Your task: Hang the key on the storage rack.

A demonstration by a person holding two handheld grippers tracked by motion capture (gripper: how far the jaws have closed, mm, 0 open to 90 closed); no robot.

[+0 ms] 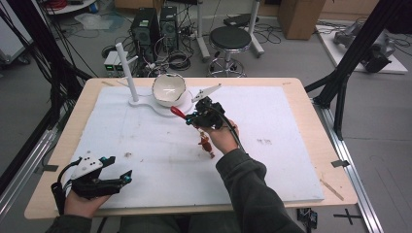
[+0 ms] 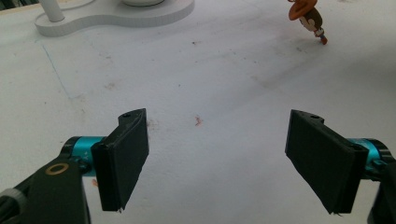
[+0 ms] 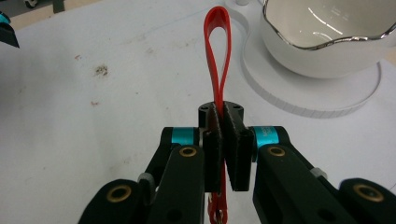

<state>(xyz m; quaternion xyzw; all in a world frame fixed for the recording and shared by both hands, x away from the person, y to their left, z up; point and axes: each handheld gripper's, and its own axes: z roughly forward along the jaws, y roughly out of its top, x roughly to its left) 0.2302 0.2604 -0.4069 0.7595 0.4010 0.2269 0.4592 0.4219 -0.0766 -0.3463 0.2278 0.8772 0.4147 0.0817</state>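
While lettering on its blue collar (image 3: 266, 135) seems unreadable, right gripper (image 3: 223, 140) pinches red loop (image 3: 217, 46)

No legible text, label, number or sign anywhere.

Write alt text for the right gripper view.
The right gripper is shut on a red strap loop that sticks out ahead of its black jaws, above a white table. To the upper right, a white bowl with a silver rim sits on a white stand base.
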